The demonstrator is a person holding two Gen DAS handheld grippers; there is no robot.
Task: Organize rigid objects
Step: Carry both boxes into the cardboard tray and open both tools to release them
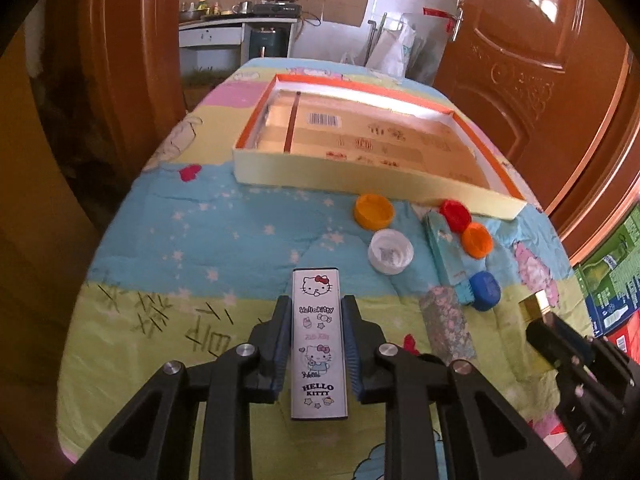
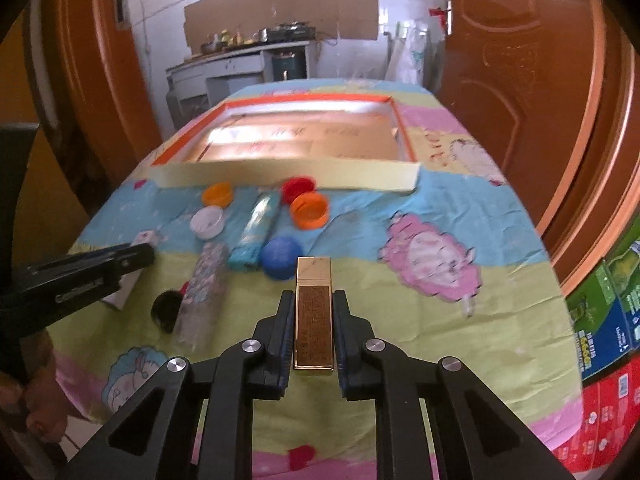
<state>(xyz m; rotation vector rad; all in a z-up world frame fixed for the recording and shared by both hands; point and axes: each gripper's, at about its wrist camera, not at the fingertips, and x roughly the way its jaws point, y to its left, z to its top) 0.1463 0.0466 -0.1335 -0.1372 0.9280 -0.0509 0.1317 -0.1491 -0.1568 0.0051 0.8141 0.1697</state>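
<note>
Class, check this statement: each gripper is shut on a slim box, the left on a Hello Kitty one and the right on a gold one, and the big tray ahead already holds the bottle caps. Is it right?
Not quite. The bottle caps lie on the quilt in front of the tray, not inside it, as the left wrist view shows. The left gripper does hold the Hello Kitty box, the right gripper the gold box.

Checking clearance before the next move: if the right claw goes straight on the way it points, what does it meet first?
Most likely the blue cap: it sits just past and slightly left of the gold box held in the right claw. Depth is unclear; if the claw is above the cloth, it may pass over it toward the shallow box.
</note>
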